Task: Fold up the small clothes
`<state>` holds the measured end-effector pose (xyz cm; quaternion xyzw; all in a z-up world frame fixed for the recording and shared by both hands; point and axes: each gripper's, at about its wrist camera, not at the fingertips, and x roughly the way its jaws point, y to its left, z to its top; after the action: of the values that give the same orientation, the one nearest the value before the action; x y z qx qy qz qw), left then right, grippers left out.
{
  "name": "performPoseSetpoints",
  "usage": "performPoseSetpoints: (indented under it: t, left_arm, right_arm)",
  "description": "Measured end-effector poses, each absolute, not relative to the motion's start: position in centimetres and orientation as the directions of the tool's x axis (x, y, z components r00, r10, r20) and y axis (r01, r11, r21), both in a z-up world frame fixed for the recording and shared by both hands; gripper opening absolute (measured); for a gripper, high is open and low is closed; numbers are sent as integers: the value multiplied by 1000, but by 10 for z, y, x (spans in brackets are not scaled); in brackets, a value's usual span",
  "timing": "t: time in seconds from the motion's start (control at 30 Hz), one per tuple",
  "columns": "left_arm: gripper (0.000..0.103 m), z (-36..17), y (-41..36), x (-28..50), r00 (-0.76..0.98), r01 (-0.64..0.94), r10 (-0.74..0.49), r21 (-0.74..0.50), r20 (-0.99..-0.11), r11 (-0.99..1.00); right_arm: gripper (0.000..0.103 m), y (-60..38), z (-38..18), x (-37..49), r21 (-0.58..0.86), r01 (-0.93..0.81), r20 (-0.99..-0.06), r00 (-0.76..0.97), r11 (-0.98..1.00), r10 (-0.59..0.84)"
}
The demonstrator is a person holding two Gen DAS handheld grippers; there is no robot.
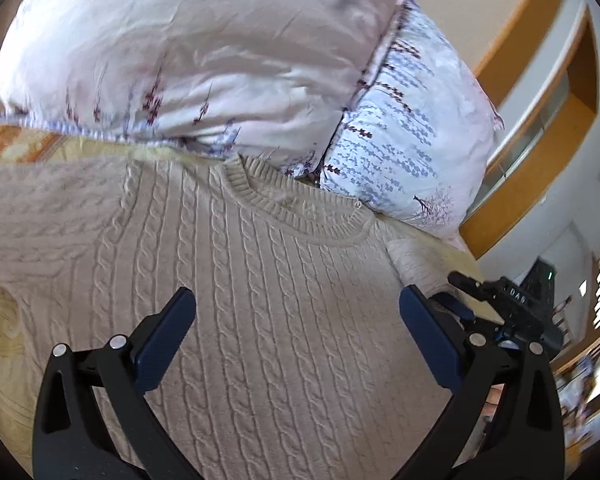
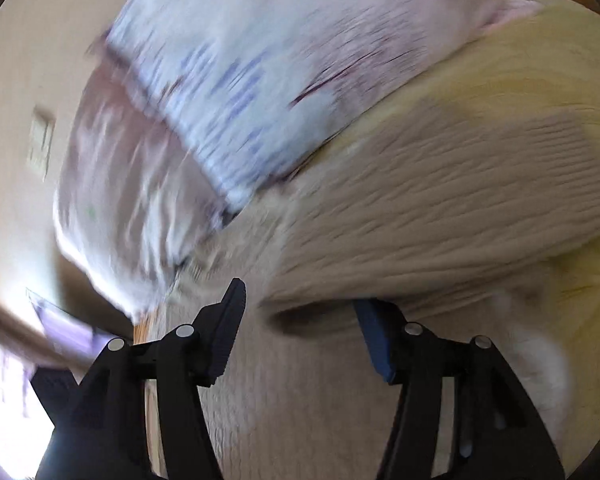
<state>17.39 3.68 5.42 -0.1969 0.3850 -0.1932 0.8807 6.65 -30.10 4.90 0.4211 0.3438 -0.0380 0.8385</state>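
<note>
I've got the beige cable-knit wool sweater (image 1: 260, 280) lying face-up on the pale yellow patterned bedspread (image 1: 4, 344), its ribbed round neckline (image 1: 300, 208) just below the two floral-print pillows (image 1: 204, 60). All places below are rel. to that neckline.

Progress, as I judge it: early, w/ one fold maybe in. In the left wrist view the sleeve left of the neckline is spread out flat, nothing done there. To the right of the neckline a knit panel (image 1: 412, 260) lies over the shoulder edge, which looks like the other sleeve brought in, but I can't be sure. The right wrist view is heavily blurred; it shows a doubled knit layer (image 2: 440, 220) w/ a shadowed edge in front of the fingers, consistent w/ a folded part.

Left gripper (image 1: 296, 336) hovers over the chest below the neckline, jaws spread wide, nothing between the pads. Right gripper (image 2: 304, 328) is at the sweater's edge, jaws apart approx. halfway, gripping nothing that I can see.

Left to do, prob.: the flat sleeve, then body folds upward.
</note>
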Motion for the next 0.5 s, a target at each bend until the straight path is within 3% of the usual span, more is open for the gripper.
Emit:
performPoseSetpoints:
  t: [0.07,0.13,0.2,0.3,0.4,0.5]
  left_arm:
    - [101,50,41,178,613,166,-506,-527,-608,834]
    - [101,46,46,182,595,144,-522,-558,-612,818]
    - [101,43,52,183,590,127,-529,-577,-610,807]
    - [99,41,62,183,594,104,-537,-604,-599,790]
    - [97,41,66,182,596,100,-553,-630,-582,770]
    - [96,42,65,181,593,107,-579,-658,-559,745]
  right_arm:
    - [55,-320,48,61,681,418,-618,769,601,165]
    - [45,-334,50,57,662,476,-634,768,579,93]
    - [22,-336,54,61,615,515,-658,752,596,29]
    - [10,-314,80,80,508,487,-650,758,711,-55]
    - [9,-273,109,96,471,333,-583,813,817,5]
    - [9,-201,123,120,416,88,-578,794,905,188]
